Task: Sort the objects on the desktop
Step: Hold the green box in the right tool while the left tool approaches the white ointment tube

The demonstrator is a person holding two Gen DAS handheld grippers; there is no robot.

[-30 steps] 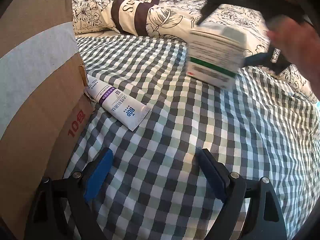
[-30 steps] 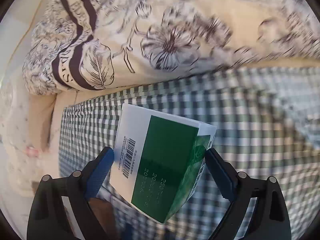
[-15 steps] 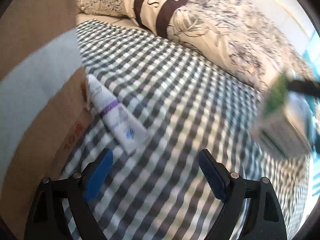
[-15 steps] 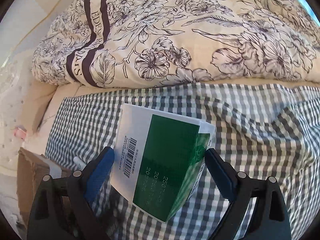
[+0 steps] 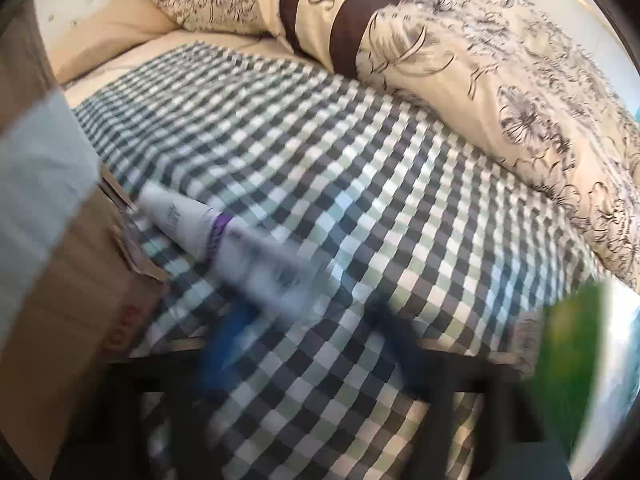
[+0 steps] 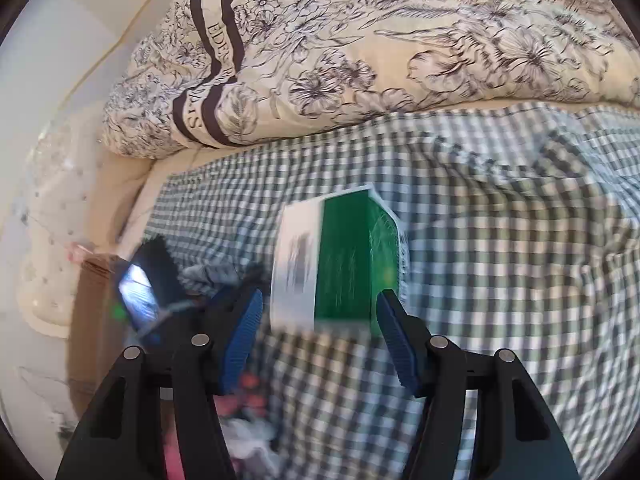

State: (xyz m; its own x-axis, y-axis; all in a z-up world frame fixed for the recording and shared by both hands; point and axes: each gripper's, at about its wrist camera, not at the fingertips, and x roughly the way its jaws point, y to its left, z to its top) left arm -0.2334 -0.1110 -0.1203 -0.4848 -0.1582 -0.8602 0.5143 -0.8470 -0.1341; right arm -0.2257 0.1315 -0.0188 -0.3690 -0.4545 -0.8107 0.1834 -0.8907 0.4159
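While the box sits between the right gripper pads, jaws spread wide w/ a gap on the left side, so whether it's gripped or loose I can't tell. Best: lower it flat, don't drop.

Left gripper is a blur; opening unclear, nothing in it. Tube lies beside the carton.

Surface: soft checked sheet, floral duvet behind, so things may tip.

I'm working in a home bedroom; a bed under a checked sheet; a flowered quilt bunched behind; a cardboard box alongside.
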